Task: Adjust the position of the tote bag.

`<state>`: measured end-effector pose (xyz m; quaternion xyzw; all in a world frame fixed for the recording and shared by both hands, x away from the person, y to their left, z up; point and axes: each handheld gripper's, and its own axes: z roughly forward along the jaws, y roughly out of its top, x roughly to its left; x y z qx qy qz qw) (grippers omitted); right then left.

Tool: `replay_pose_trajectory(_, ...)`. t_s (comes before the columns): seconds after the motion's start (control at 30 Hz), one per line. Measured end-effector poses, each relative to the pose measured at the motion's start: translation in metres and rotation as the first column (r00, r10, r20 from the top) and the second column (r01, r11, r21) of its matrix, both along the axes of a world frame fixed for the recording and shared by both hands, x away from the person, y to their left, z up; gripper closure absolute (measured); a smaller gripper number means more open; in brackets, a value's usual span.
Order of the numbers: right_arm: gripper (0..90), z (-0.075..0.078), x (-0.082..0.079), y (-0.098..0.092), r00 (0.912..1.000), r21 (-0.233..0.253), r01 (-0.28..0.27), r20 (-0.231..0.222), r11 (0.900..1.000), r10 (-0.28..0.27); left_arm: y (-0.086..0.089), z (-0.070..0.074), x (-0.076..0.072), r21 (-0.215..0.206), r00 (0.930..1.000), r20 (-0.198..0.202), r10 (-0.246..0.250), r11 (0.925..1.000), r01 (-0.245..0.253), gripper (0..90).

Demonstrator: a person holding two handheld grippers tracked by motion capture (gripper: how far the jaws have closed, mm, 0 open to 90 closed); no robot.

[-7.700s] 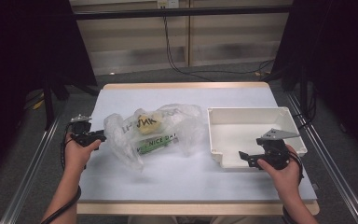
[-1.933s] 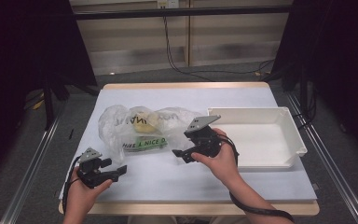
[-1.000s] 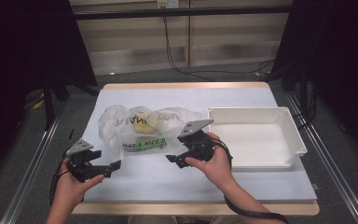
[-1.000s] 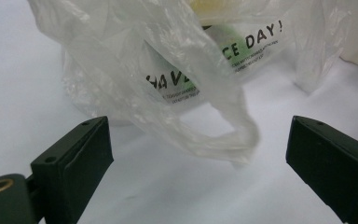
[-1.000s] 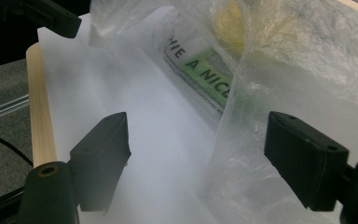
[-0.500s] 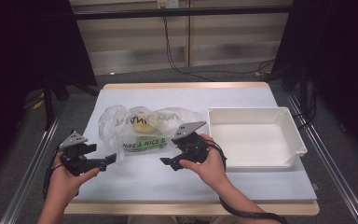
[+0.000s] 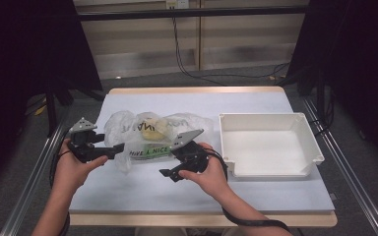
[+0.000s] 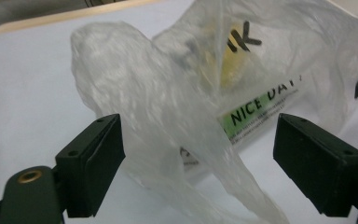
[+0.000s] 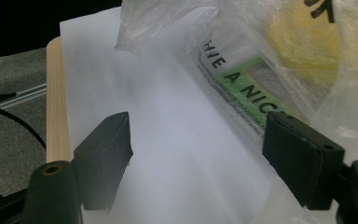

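Note:
A crumpled clear plastic bag (image 7: 128, 129) lies left of the table's middle. Inside it are a yellow lump (image 7: 150, 129) and a green strip (image 7: 150, 151) with printed letters. My left gripper (image 7: 119, 147) is open at the bag's left end. In the left gripper view the bag (image 8: 168, 93) has a fold standing between the spread jaws of that gripper (image 8: 198, 154). My right gripper (image 7: 170, 173) is open just in front of the bag, pointing left. In the right gripper view the bag (image 9: 279, 51) lies beside the right jaw of that gripper (image 9: 196, 158), with bare table between the jaws.
An empty white tray (image 7: 315, 147) stands on the right half of the white table (image 7: 275, 191). The table has a wooden edge, with metal rails along both sides. Cables hang behind the far edge.
My left gripper has moved forward and inward to the bag's left end. My right gripper has come left and nearer, from beside the tray to the bag's front edge. Both stayed open.

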<state>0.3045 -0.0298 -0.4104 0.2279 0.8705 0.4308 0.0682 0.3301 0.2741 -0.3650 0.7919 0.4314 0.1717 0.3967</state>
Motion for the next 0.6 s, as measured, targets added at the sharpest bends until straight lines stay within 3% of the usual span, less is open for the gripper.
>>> replay_pose_trajectory(0.17, 23.8, -0.001, 0.003, 0.01, 0.9999, -0.003, -0.016, -0.003, 1.0, 0.016, -0.004, 0.008, 0.011, -0.015, 0.9999, -0.003, -0.016, 0.9998, 0.016, 23.0)
replay_pose_trajectory(0.33, 23.8, -0.003, 0.009, 0.017, 0.9999, -0.002, -0.017, -0.005, 1.0, 0.017, -0.011, 0.012, 0.023, -0.004, 0.9993, -0.003, -0.038, 0.9993, 0.038, 26.0)
replay_pose_trajectory(0.6, 23.8, -0.006, 0.018, 0.027, 0.9995, 0.004, -0.029, -0.015, 1.0, 0.029, -0.021, 0.012, 0.042, -0.004, 0.998, -0.005, -0.063, 0.998, 0.063, 32.7)
